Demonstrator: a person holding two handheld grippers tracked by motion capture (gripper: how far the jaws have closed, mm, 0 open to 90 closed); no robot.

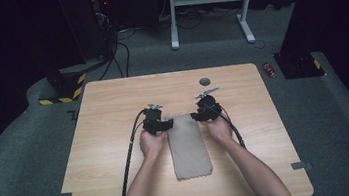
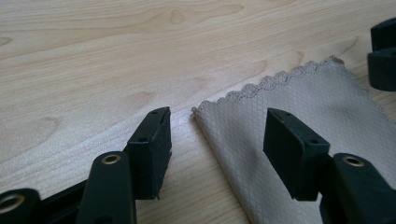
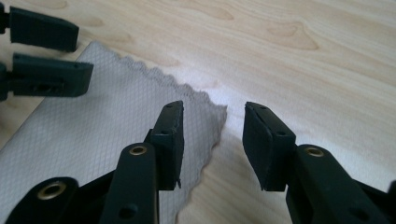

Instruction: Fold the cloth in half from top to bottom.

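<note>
Your left gripper (image 2: 217, 149) and right gripper (image 3: 212, 140), jaws spread and empty, straddle the far corners of the beige scallop-edged cloth (image 1: 188, 146) on the light wooden table (image 1: 108, 111).

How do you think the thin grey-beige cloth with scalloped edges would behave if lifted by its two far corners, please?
The grey-beige scalloped cloth lies quite flat on the wooden table, so it is probably light and floppy and would hang limp. Its fine woven texture looks smooth, so it may slide when pushed. The thin edge could be hard to catch.
</note>
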